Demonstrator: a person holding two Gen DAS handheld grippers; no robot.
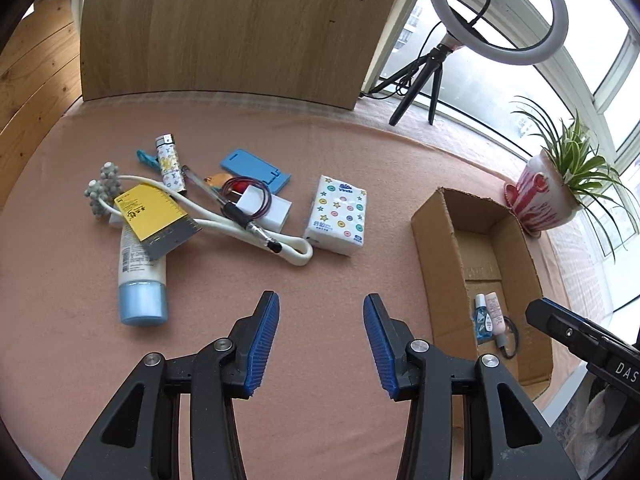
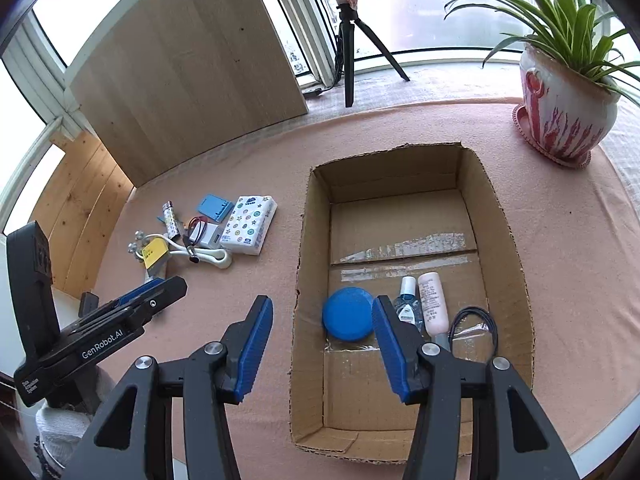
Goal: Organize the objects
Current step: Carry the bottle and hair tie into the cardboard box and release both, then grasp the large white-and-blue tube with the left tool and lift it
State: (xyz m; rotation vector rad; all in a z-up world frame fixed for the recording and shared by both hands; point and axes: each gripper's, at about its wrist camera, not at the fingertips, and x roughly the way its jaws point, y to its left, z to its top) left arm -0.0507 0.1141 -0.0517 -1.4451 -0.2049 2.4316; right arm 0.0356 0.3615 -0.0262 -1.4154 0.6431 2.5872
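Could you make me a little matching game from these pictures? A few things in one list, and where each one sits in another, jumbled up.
Things:
1. round blue disc
2. white tissue pack with coloured dots
3. white tube with a pale blue cap
4. spider plant in a red-and-white pot

Places:
A. on the pink cloth, beyond the far end of the brown cardboard box
B. inside the box, beside a small clear bottle
C. in the clutter pile, partly under a yellow card
D. on the cloth between the pile and the box

Pairs: 1-B, 2-D, 3-C, 4-A
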